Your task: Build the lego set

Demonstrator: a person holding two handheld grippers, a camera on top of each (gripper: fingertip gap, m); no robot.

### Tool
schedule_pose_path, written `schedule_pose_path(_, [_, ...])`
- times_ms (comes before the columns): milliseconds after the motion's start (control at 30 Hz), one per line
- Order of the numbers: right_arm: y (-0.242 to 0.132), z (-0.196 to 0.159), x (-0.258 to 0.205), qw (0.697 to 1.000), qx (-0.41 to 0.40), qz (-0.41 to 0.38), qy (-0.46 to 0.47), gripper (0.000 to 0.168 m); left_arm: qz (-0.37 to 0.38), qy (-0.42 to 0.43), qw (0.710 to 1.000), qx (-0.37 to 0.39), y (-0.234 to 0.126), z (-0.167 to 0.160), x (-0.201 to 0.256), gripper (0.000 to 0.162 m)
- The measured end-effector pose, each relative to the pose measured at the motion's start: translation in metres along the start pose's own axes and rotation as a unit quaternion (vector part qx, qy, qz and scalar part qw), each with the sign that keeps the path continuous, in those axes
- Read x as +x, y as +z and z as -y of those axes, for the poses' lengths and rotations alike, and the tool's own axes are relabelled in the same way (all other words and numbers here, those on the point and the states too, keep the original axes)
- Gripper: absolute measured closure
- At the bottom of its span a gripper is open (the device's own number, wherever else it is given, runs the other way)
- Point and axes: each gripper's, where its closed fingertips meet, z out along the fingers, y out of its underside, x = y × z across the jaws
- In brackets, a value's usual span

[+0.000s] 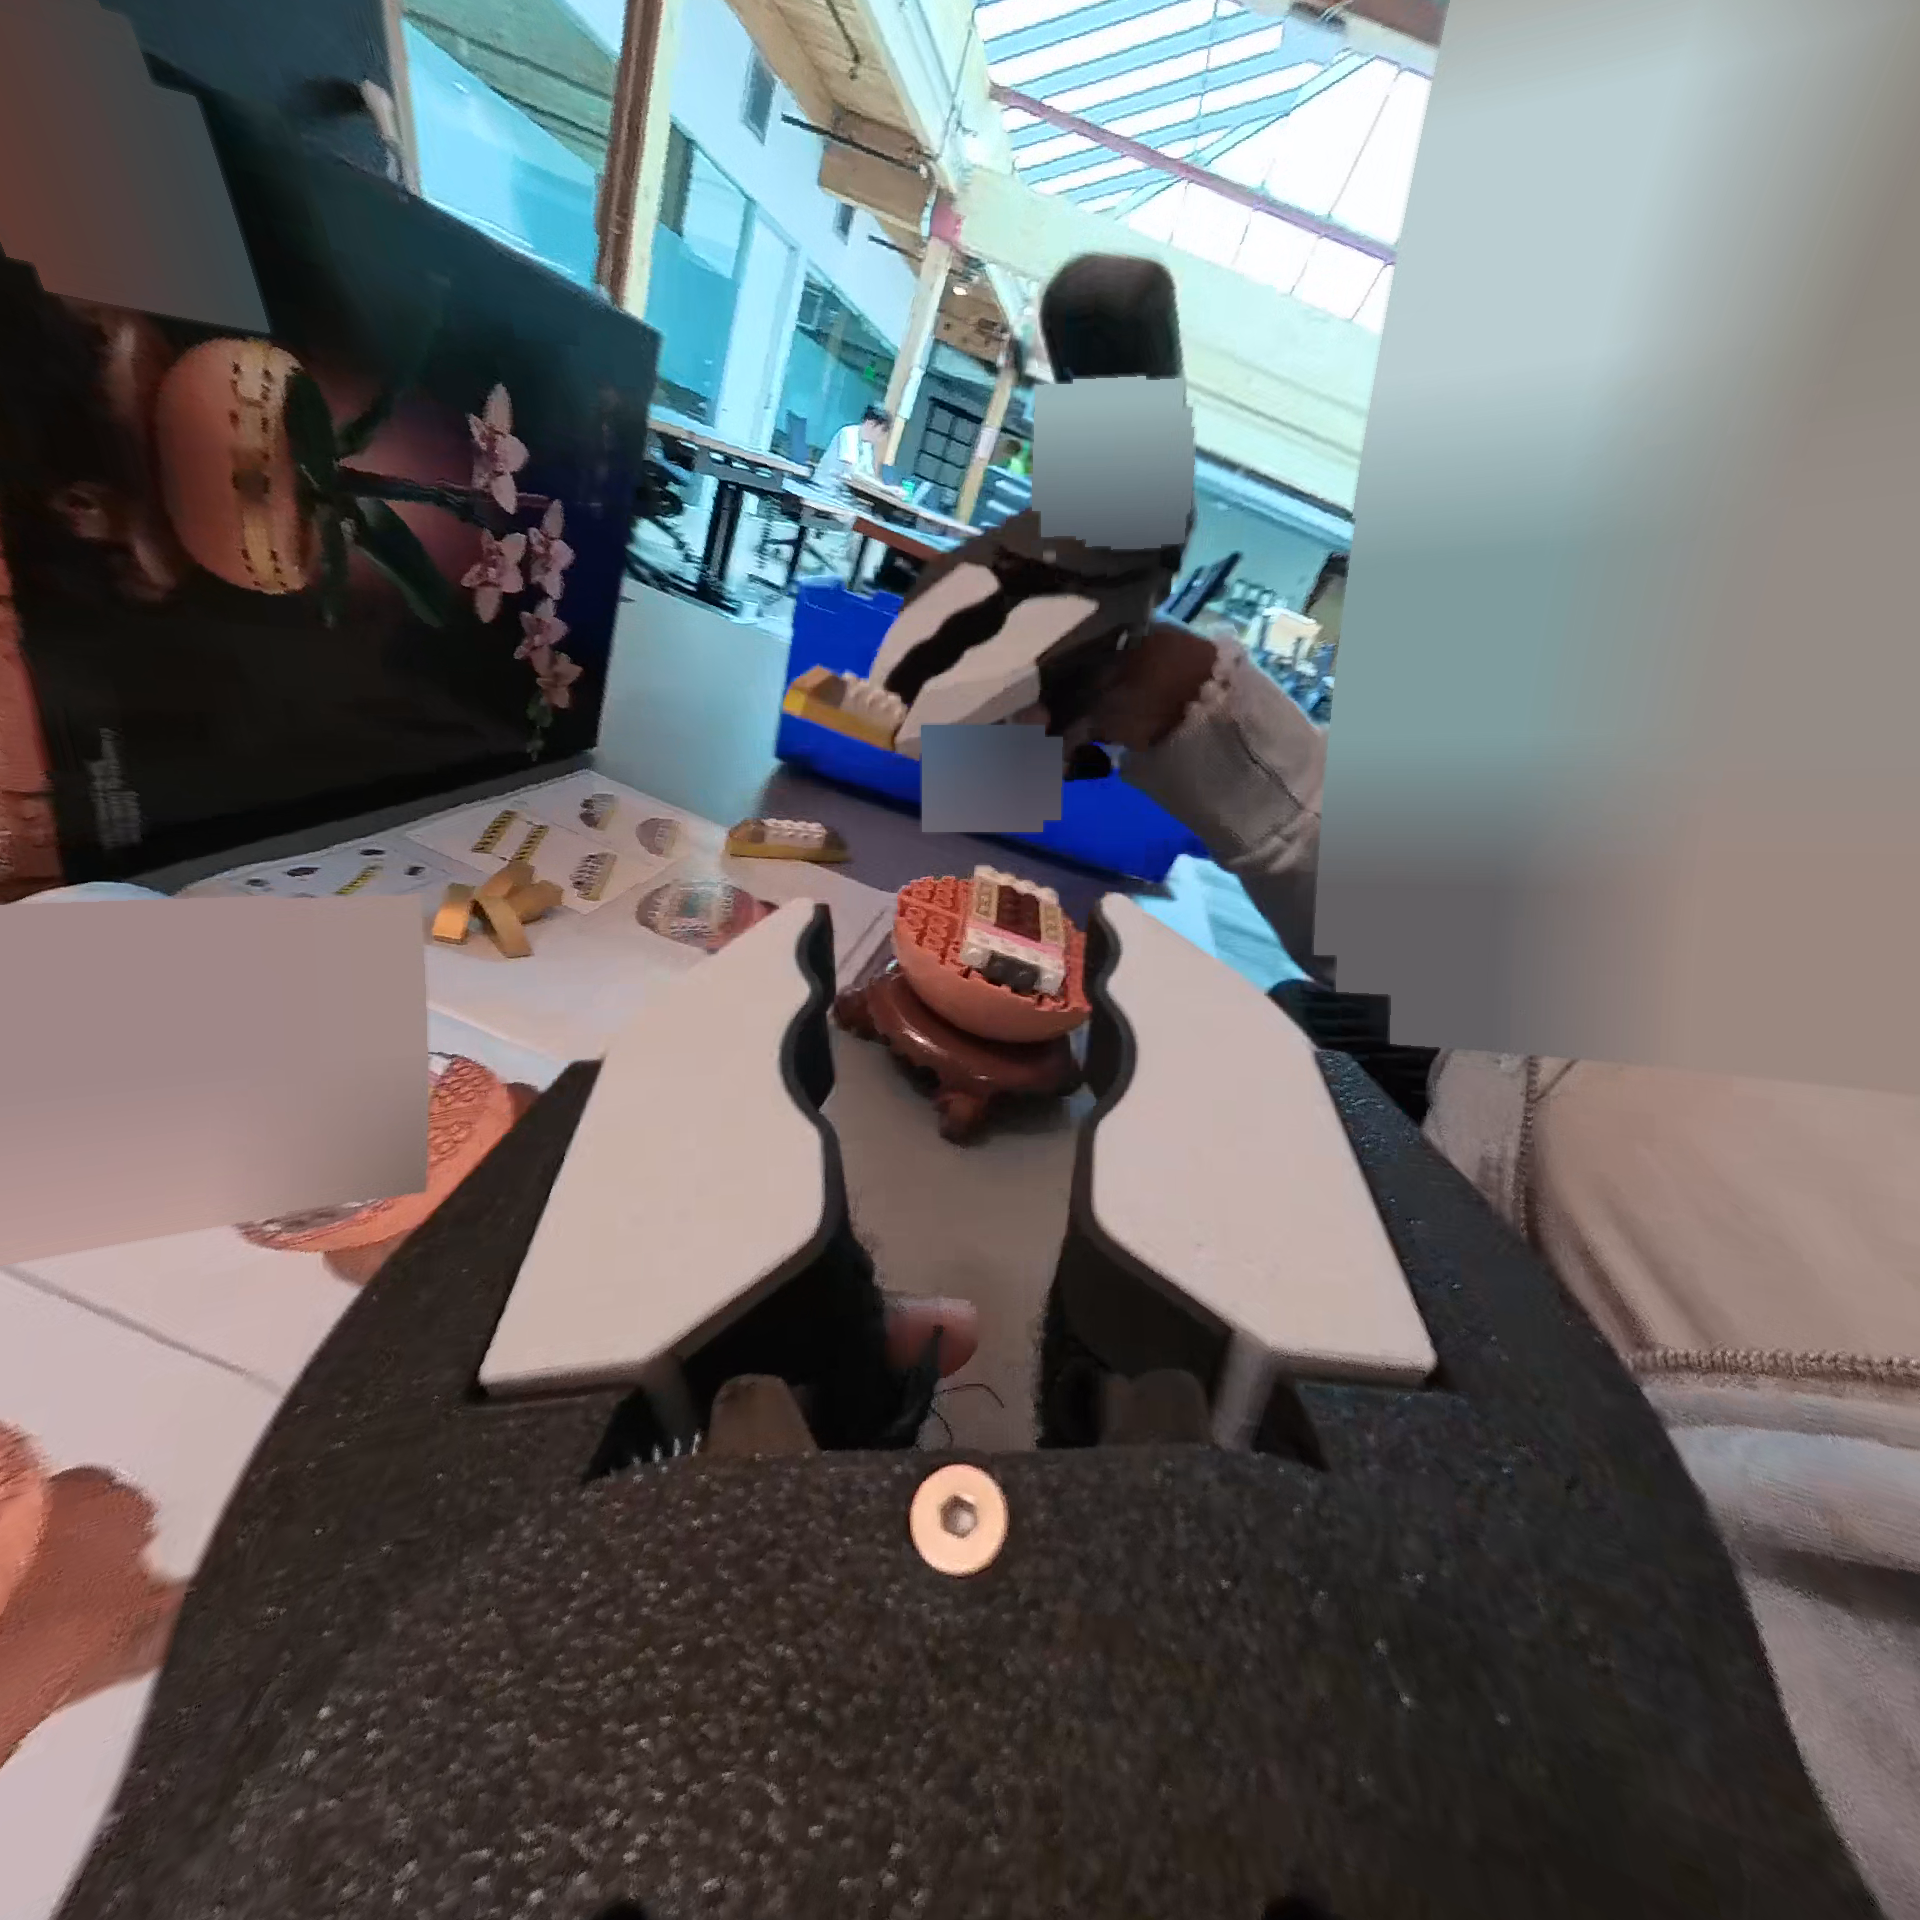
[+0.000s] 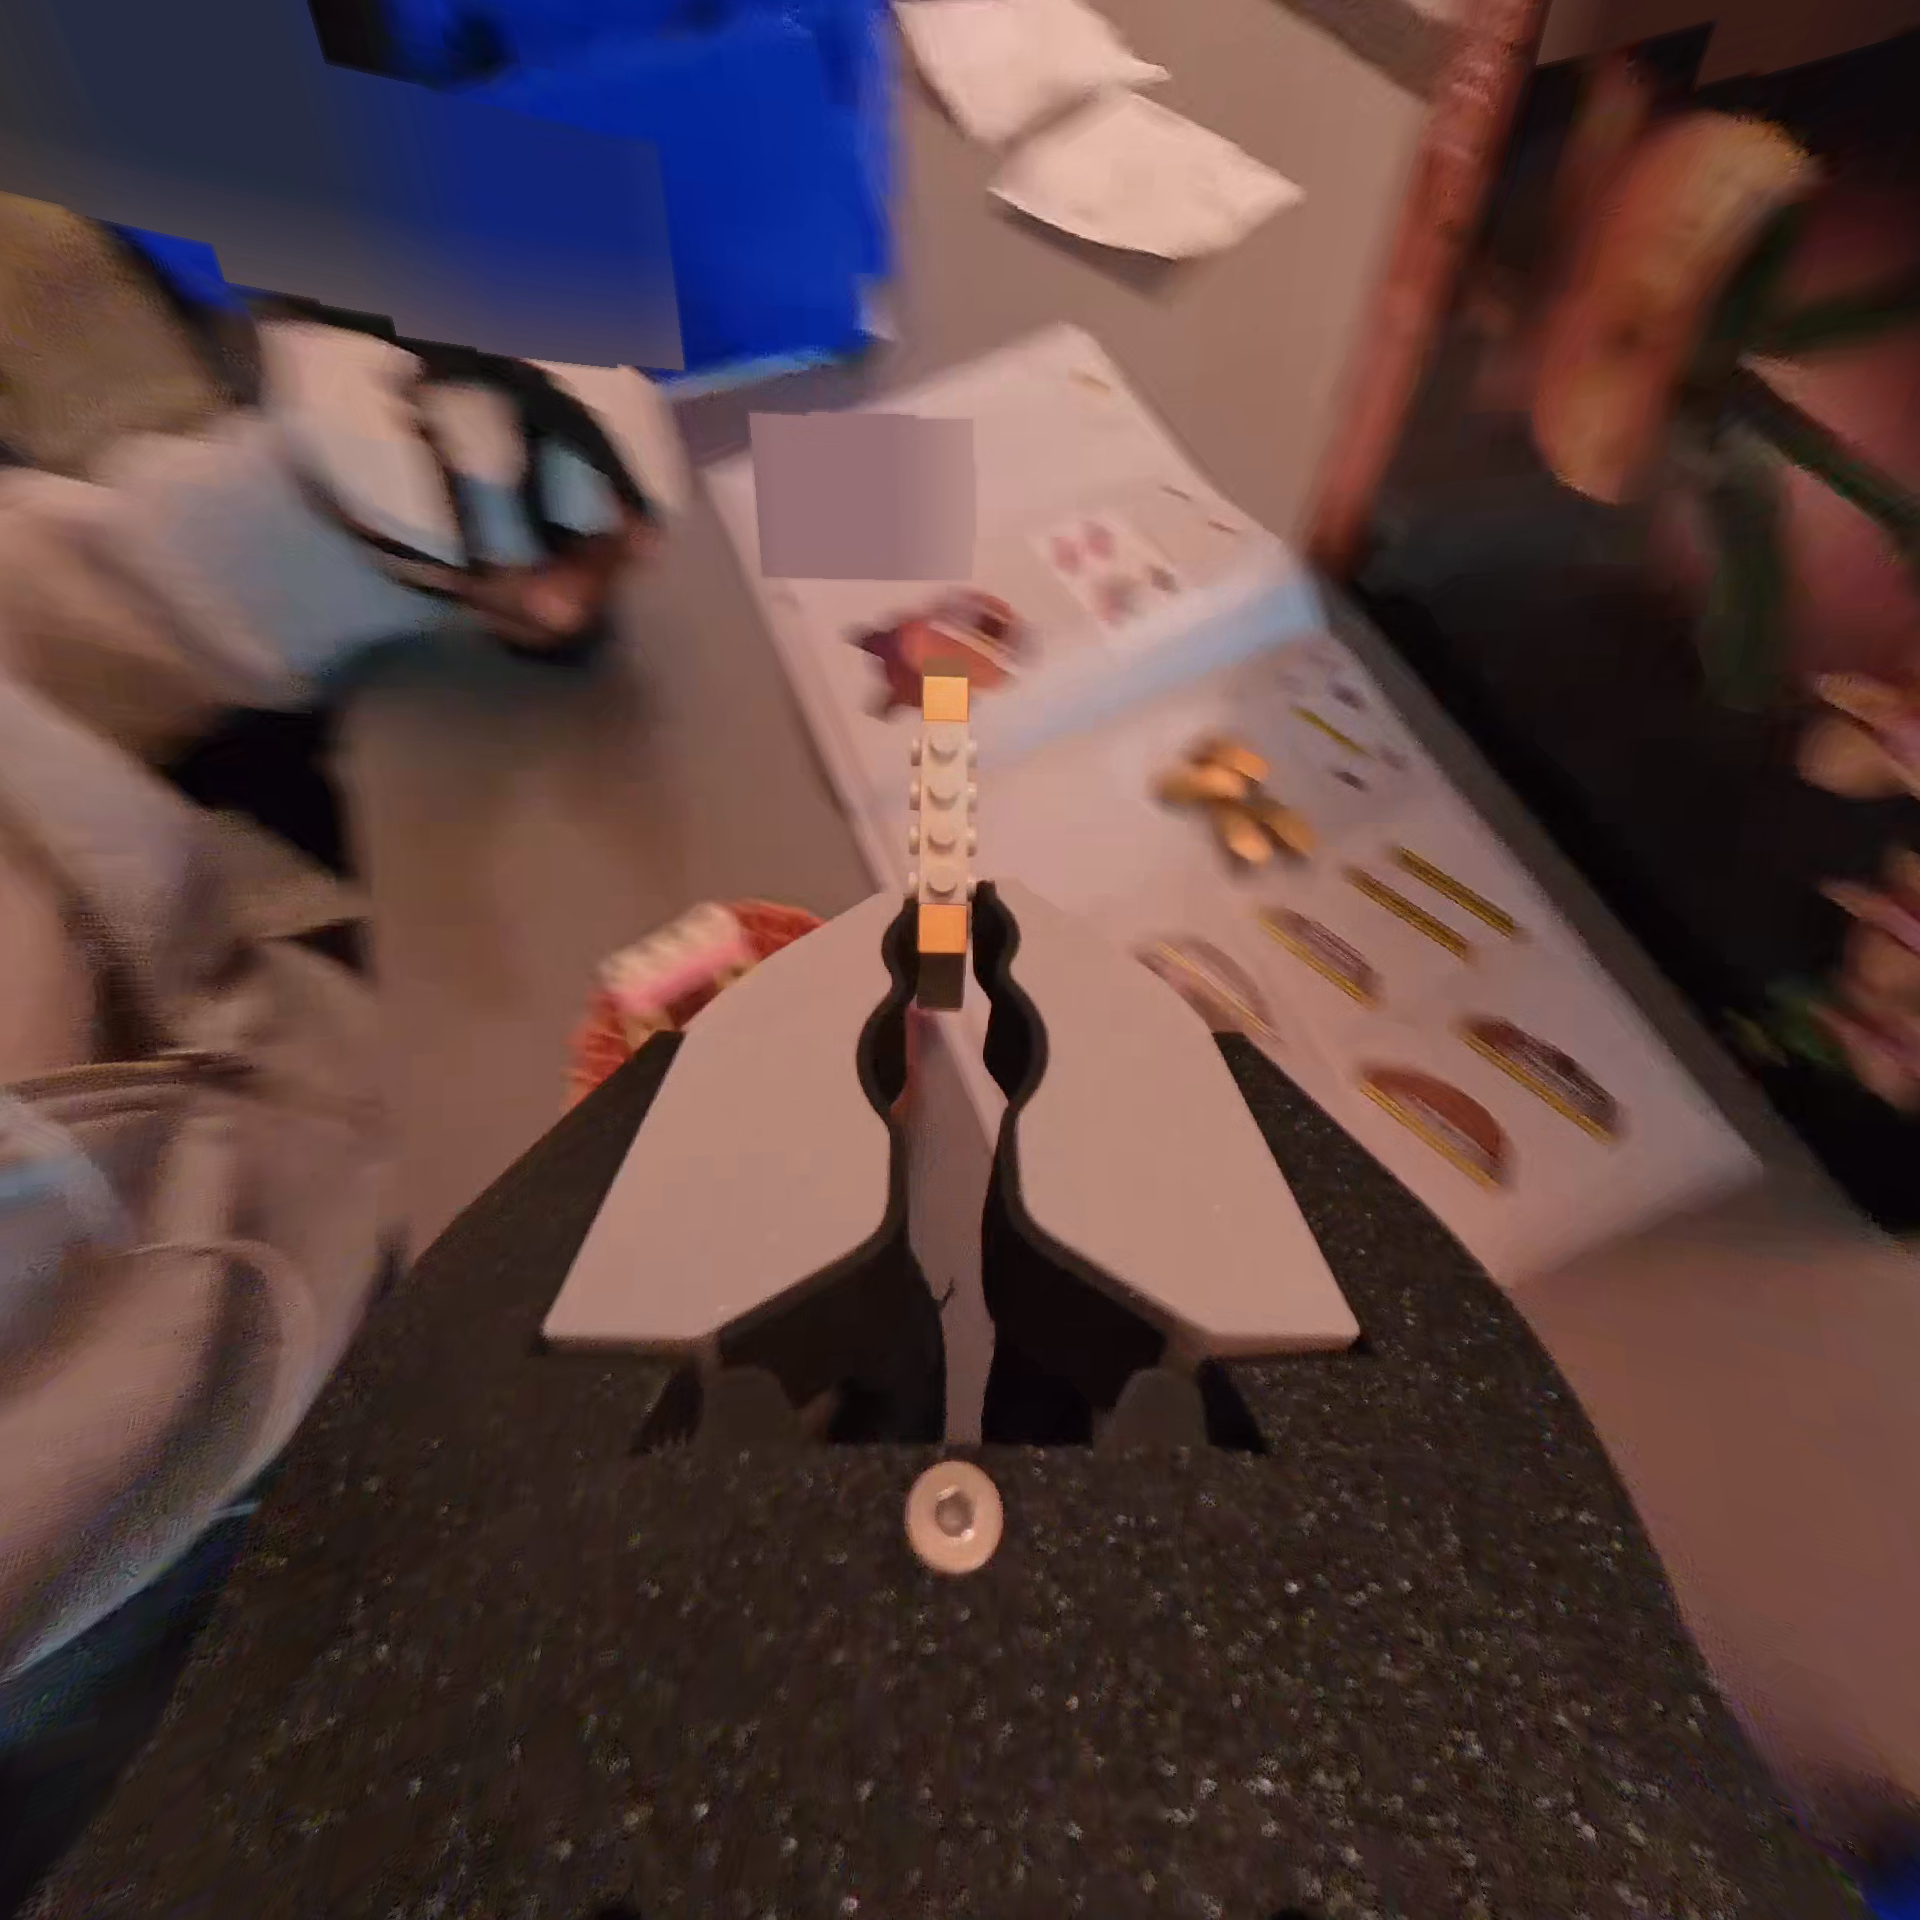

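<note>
Left wrist view: left gripper [image 1: 961, 940] spread, empty; half-built pot [image 1: 987, 971] sits on its brown stand [image 1: 961, 1070] just ahead between the fingertips. Right wrist view: right gripper [image 2: 945, 925] pinches a white-and-gold strip [image 2: 943, 821] by one end, long axis straight out; the pot lies lower left, near.

No readable text: small print on the dark box [image 1: 312, 582] is blurred, and the instruction sheet [image 2: 1351, 935] shows only pictures.
</note>
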Motion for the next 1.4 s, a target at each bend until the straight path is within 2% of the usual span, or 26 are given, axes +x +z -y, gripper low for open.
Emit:
schedule_pose_path(67, [0.007, 0.019, -0.024, 0.995, -0.008, 0.102, 0.009, 0.159, -0.013, -0.018, 1.000, -0.013, 0.009, 0.001, -0.002, 0.119])
schedule_pose_path(133, [0.016, 0.033, -0.041, 0.985, -0.019, 0.170, 0.007, 0.159, -0.041, -0.018, 0.999, -0.029, 0.020, 0.005, 0.003, 0.120])
schedule_pose_path(233, [0.029, 0.042, -0.063, 0.971, -0.056, 0.231, -0.005, 0.159, -0.066, -0.011, 0.996, -0.053, 0.034, 0.008, 0.010, 0.121])
schedule_pose_path(367, [0.040, 0.040, -0.082, 0.966, -0.088, 0.239, -0.052, 0.159, -0.071, -0.006, 0.996, -0.046, 0.036, 0.011, 0.019, 0.132])
schedule_pose_path(533, [0.046, 0.032, -0.097, 0.968, -0.097, 0.227, -0.056, 0.159, -0.065, 0.011, 0.997, -0.028, 0.028, 0.005, 0.029, 0.151])
schedule_pose_path(633, [0.046, 0.026, -0.099, 0.973, -0.091, 0.204, -0.067, 0.159, -0.056, 0.031, 0.998, -0.029, 0.028, 0.000, 0.032, 0.153])
schedule_pose_path(733, [0.038, 0.037, -0.103, 0.980, -0.013, 0.175, -0.097, 0.158, -0.065, 0.041, 0.997, -0.017, 0.027, 0.005, 0.037, 0.154])
schedule_pose_path(800, [0.016, 0.062, -0.104, 0.976, 0.111, 0.152, -0.114, 0.152, -0.070, 0.036, 0.997, 0.004, 0.021, 0.012, 0.038, 0.154])
schedule_pose_path(833, [-0.004, 0.078, -0.105, 0.961, 0.198, 0.138, -0.132, 0.145, -0.066, 0.036, 0.997, 0.012, 0.017, 0.014, 0.035, 0.154])
schedule_pose_path(867, [-0.029, 0.095, -0.102, 0.936, 0.298, 0.107, -0.152, 0.137, -0.062, 0.036, 0.997, 0.019, 0.012, 0.014, 0.031, 0.154])
schedule_pose_path(933, [-0.089, 0.117, -0.093, 0.850, 0.494, 0.023, -0.183, 0.109, -0.062, 0.026, 0.997, 0.034, 0.004, 0.013, 0.026, 0.154])
schedule_pose_path(967, [-0.114, 0.120, -0.087, 0.809, 0.555, -0.013, -0.191, 0.107, -0.063, 0.019, 0.997, 0.044, 0.001, 0.013, 0.025, 0.153])
schedule_pose_path(1033, [-0.135, 0.118, -0.076, 0.788, 0.581, -0.041, -0.198, 0.125, -0.068, 0.014, 0.996, 0.061, -0.003, 0.013, 0.024, 0.153])
schedule_pose_path(1100, [-0.144, 0.114, -0.072, 0.770, 0.587, -0.079, -0.237, 0.132, -0.070, 0.019, 0.995, 0.062, -0.004, 0.011, 0.024, 0.153])
schedule_pose_path(1300, [-0.133, 0.110, -0.062, 0.772, 0.529, -0.177, -0.304, 0.126, -0.080, 0.031, 0.994, 0.072, -0.004, 0.009, 0.026, 0.153])
schedule_pose_path(1333, [-0.129, 0.109, -0.062, 0.773, 0.521, -0.182, -0.314, 0.131, -0.080, 0.029, 0.994, 0.072, -0.004, 0.008, 0.025, 0.153])
schedule_pose_path(1400, [-0.122, 0.106, -0.062, 0.777, 0.501, -0.187, -0.331, 0.163, -0.077, 0.030, 0.994, 0.072, -0.004, 0.008, 0.023, 0.153])
